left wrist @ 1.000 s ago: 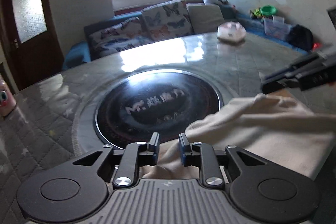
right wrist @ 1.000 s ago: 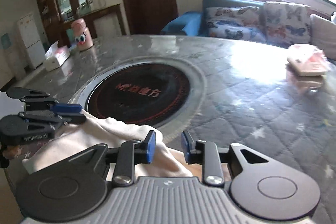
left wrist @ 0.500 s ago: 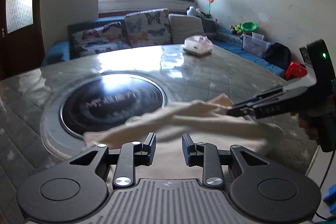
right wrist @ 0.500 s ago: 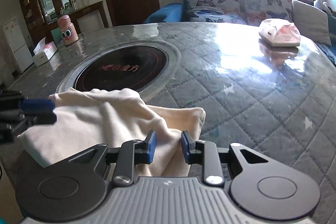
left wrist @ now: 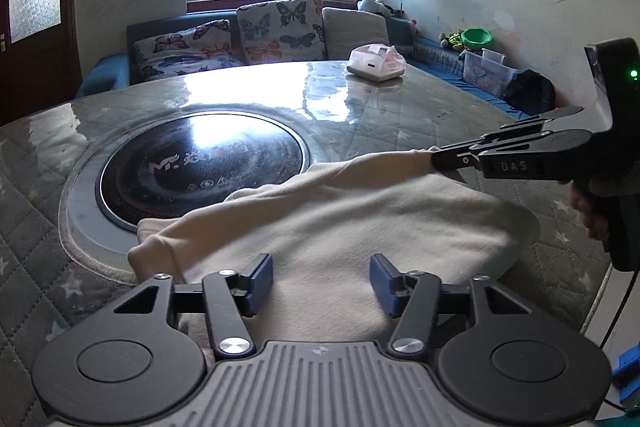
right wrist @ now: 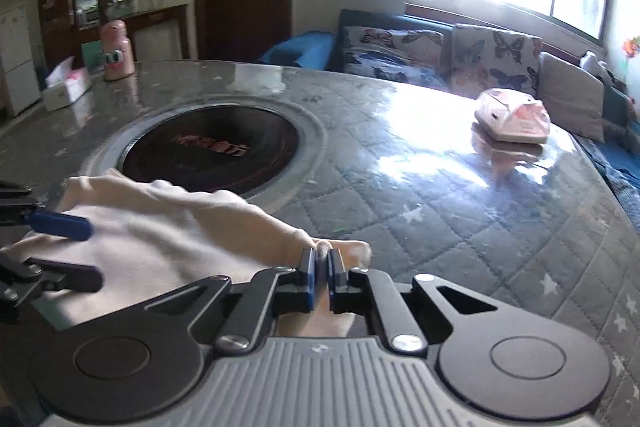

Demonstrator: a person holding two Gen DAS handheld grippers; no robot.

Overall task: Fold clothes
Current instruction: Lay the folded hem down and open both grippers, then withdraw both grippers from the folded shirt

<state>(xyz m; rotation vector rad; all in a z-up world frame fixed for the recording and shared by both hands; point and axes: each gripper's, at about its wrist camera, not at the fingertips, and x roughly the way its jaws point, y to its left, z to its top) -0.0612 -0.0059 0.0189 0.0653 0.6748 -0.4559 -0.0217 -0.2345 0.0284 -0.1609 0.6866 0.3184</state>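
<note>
Left gripper [left wrist: 321, 281]: matte black linkage arms, blue pads [left wrist: 260, 281] on the fingertips, silver screws at the pivots.
Base plate: grey, ribbed, flanked by two black round discs (a small cross mark sits at the top centre).
Right gripper [right wrist: 320, 277]: same black arms, blue pads, silver screws.
Right gripper, side view: white "DAS" lettering, green light on the black housing, a dark cable below.
Skin: bare fingers on the handle.
</note>
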